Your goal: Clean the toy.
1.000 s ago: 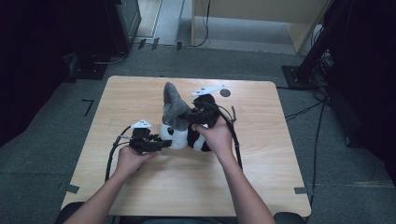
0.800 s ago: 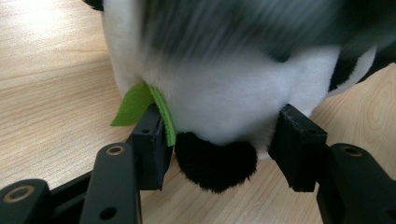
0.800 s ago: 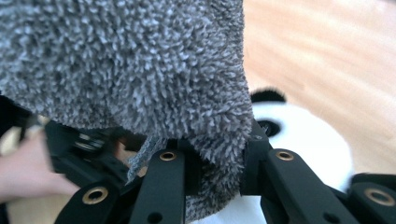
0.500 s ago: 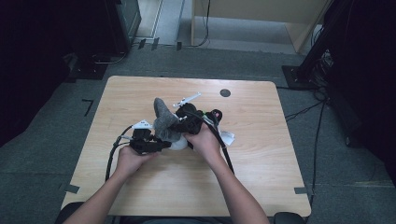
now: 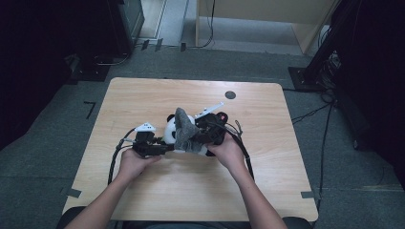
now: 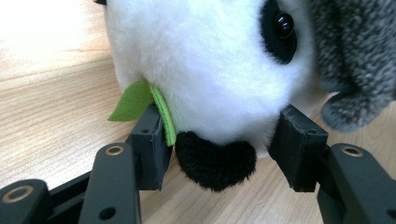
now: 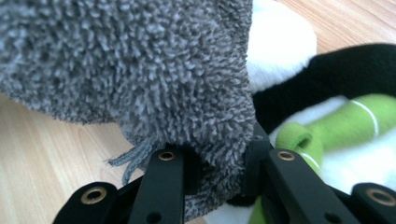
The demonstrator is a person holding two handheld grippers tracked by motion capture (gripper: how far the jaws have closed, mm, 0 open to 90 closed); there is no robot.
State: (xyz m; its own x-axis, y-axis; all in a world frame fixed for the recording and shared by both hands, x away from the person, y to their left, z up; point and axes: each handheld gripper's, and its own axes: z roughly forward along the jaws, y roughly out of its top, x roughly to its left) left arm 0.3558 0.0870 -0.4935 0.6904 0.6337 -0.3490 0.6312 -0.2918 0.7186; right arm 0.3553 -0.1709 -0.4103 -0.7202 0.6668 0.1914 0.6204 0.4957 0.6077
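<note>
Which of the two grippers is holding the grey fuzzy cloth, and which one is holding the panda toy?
The right gripper is shut on the grey fuzzy cloth. The left gripper clamps the panda toy at its white head.

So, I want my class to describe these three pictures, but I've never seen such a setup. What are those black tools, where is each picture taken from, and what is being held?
A person sits at a wooden table and holds a hand-operated two-jaw clamp in each hand. One picture looks down from above; the other two come from small cameras riding on each clamp, looking along its black jaws. The left gripper clamps the white head of a plush panda, beside a green felt leaf. The right gripper pinches a fuzzy grey sock, which lies over the panda in the high view. Behind the sock, the right gripper view shows the panda's green plush bamboo.
</note>
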